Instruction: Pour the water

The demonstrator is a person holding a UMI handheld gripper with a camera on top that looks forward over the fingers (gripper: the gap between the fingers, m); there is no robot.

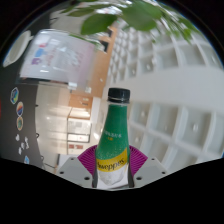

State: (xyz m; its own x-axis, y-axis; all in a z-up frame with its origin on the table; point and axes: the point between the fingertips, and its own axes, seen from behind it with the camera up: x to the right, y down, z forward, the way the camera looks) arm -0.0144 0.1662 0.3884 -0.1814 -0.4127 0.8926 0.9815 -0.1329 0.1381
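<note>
1. Gripper view: the gripper (112,170) holds one green bottle (115,140) upright, both pink pads (88,161) pressed against its sides.
2. Its black cap (119,96) is on.
3. Beyond it stand white shelves (170,90), well apart; a white container (55,55) hangs upper left, green leaves (135,15) overhead.

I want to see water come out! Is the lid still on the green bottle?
Yes, shut: the green bottle, held upright in the jaws, has its dark cap on.
</note>
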